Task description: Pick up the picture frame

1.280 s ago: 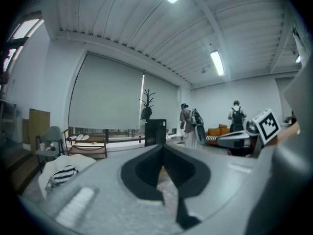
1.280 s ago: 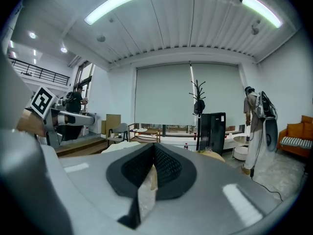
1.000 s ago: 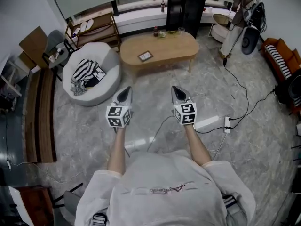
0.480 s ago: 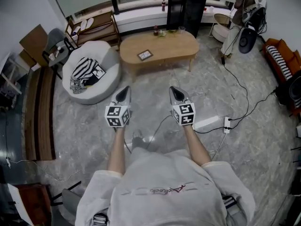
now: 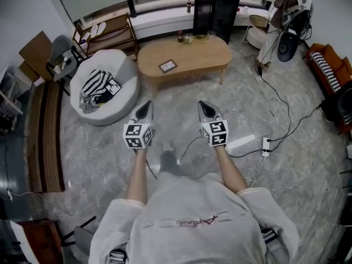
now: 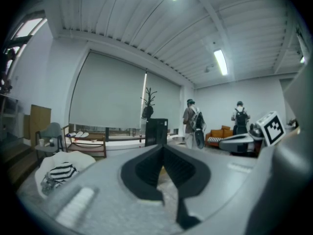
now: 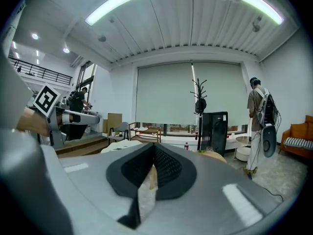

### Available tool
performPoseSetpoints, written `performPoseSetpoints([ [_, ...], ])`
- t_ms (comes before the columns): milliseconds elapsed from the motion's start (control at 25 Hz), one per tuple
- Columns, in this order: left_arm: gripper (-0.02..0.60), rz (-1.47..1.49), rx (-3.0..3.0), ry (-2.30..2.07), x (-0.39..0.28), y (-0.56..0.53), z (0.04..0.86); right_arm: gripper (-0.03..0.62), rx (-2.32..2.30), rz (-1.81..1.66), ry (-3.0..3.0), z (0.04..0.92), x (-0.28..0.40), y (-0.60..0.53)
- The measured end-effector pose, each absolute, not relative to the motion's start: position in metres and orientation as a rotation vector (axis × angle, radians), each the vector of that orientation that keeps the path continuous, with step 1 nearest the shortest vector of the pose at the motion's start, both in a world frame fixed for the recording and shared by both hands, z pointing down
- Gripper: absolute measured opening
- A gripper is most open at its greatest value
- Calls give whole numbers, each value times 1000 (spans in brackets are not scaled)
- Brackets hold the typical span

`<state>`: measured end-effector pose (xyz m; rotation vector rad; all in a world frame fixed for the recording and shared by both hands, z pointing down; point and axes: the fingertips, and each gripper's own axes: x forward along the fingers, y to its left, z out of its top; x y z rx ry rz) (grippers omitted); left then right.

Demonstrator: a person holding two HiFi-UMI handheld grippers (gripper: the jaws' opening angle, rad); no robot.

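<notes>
The picture frame (image 5: 168, 66), small with a dark border, lies flat on the oval wooden coffee table (image 5: 203, 56) across the room. My left gripper (image 5: 144, 106) and right gripper (image 5: 204, 106) are held side by side in front of the person, well short of the table and pointing toward it. Both are shut with nothing between the jaws. In the left gripper view the closed left gripper (image 6: 163, 146) faces the room. The right gripper view shows the right gripper (image 7: 153, 146) shut as well, with the table's edge (image 7: 218, 156) beyond it.
A white round beanbag seat (image 5: 113, 100) holding striped cloth sits left of the table. A black cabinet (image 5: 216, 7) stands behind it. A person (image 5: 286, 12) stands at the back right. A power strip with cables (image 5: 265, 144) lies on the marble floor to the right. A wooden bench (image 5: 47, 136) runs along the left.
A shoe has stepped into view on the floor between my arms, and the room has slid slightly in the view. Both grippers keep their pose and stay shut.
</notes>
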<state>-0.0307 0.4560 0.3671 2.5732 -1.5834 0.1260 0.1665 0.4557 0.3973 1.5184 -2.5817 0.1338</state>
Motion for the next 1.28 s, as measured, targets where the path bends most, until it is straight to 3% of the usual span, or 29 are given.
performPoseSetpoints([
  [680,0,126,2570,-1531,-52,309,374,6,1520,145,-2540,399,144,314],
  [1280,0,152,2536,-1510,-109,179,377,6,1482,181,-2530,399,80,183],
])
